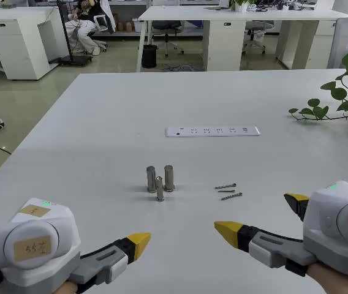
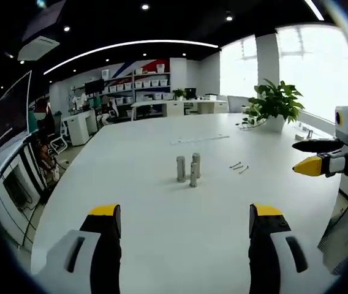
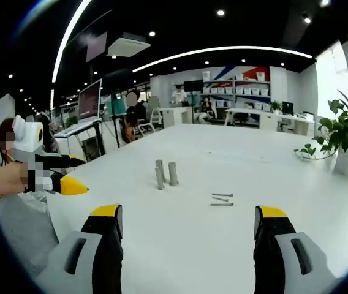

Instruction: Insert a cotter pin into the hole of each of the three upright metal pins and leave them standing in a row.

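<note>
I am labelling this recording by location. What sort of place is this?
Probably an open-plan office or laboratory workspace: large white worktables, a black swivel office chair beyond them, wall shelves holding white storage boxes, and a leafy green potted plant.

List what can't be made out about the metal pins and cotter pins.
Holes in the metal pins: too small in every view.
Cotter pins: too small in the head view to tell their ends apart.
Whether the metal pins touch: in the head view, the front one overlaps the two behind.
</note>
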A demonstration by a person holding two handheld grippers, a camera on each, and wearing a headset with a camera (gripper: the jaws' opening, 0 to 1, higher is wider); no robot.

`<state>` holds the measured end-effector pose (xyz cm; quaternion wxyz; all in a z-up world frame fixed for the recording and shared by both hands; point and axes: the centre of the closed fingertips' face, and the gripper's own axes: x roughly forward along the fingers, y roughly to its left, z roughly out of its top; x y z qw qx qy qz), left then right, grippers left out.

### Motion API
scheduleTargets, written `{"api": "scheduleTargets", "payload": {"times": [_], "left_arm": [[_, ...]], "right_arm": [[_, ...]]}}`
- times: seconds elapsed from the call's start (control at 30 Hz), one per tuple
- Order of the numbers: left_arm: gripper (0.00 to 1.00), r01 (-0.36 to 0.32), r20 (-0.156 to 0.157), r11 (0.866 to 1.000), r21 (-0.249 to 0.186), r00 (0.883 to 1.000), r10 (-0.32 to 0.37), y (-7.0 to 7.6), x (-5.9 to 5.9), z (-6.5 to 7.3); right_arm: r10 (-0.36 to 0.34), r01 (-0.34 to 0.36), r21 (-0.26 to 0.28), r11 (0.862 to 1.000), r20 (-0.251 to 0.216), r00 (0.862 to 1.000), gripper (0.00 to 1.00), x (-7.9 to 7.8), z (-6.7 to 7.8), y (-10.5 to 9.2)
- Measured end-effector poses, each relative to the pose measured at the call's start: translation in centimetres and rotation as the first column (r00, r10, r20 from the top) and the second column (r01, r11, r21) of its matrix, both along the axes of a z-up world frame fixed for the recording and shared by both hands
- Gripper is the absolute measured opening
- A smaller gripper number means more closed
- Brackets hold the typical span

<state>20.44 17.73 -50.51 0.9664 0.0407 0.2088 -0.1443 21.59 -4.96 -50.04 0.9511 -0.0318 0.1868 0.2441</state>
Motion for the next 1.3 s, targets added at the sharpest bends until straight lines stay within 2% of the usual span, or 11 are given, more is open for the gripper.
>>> {"api": "scheduleTargets", "payload": {"times": [0.53, 0.7, 0.9, 1.03, 1.3], "left_arm": [[0.87, -0.001, 0.008, 1.000, 0.008, 1.000, 0.001, 0.1, -0.4, 0.6], [0.86, 0.004, -0.004, 1.000, 0.021, 1.000, -0.004, 0.1, -0.7, 0.4], [0.85, 0.009, -0.002, 1.000, 0.018, 1.000, -0.009, 0.1, -0.9, 0.6], [0.85, 0.010, -0.003, 1.000, 0.019, 1.000, -0.010, 0.1, -1.1, 0.7], [0.84, 0.005, -0.001, 0.999, 0.034, 1.000, -0.005, 0.4, -1.4, 0.8]], "right_arm": [[0.014, -0.014, 0.002, 1.000, -0.003, 1.000, 0.85, -0.2, 0.2, 0.4], [0.010, -0.010, -0.009, 1.000, 0.012, 1.000, 0.83, -0.4, 0.6, 0.2], [0.019, -0.019, -0.016, 1.000, 0.012, 1.000, 0.82, -0.6, 0.8, 0.2], [0.034, -0.035, -0.038, 0.999, -0.016, 0.999, 0.82, -1.0, 0.4, 0.4], [0.028, -0.028, -0.026, 0.999, -0.013, 1.000, 0.81, -1.3, 0.7, 0.5]]}}
